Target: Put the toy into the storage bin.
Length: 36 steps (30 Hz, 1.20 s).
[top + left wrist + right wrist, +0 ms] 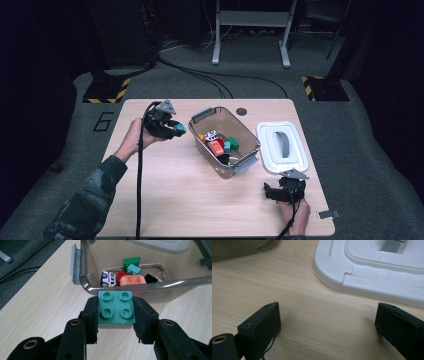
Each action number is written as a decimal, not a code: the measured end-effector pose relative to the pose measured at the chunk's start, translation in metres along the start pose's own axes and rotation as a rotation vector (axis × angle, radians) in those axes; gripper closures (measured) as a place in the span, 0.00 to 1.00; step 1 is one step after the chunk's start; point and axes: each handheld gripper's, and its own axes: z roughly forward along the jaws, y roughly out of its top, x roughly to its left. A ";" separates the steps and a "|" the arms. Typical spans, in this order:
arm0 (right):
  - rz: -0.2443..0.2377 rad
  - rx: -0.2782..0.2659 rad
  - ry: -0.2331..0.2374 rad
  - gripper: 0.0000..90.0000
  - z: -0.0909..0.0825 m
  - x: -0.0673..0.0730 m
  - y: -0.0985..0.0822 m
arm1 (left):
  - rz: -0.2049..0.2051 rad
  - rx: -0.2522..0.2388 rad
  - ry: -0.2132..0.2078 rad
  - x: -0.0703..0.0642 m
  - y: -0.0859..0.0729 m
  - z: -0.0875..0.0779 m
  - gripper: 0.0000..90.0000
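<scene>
Wooden surface (pixel 175 200) bears a clear bin (pixel 83 281); left gripper (pixel 116 315) fingers clamp a teal stud brick (pixel 116 310) by its flat sides, probably light, rigid, slick; right gripper (pixel 327 322) fingers apart.

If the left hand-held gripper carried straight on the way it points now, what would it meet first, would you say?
Most likely the near wall of the clear bin. The left hand-held gripper, shut on a teal brick, points at its rim; depth is unclear, so it might pass just over the rim.

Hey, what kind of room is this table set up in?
Probably a lab or recording studio, not a home: dark curtained surroundings, hazard-striped stand bases on grey carpet, cables trailing across the floor, and a number six marked beside the wooden table.
</scene>
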 end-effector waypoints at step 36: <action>-0.007 0.000 0.000 0.06 0.000 0.000 0.000 | 0.052 0.304 0.002 0.014 0.065 0.079 0.59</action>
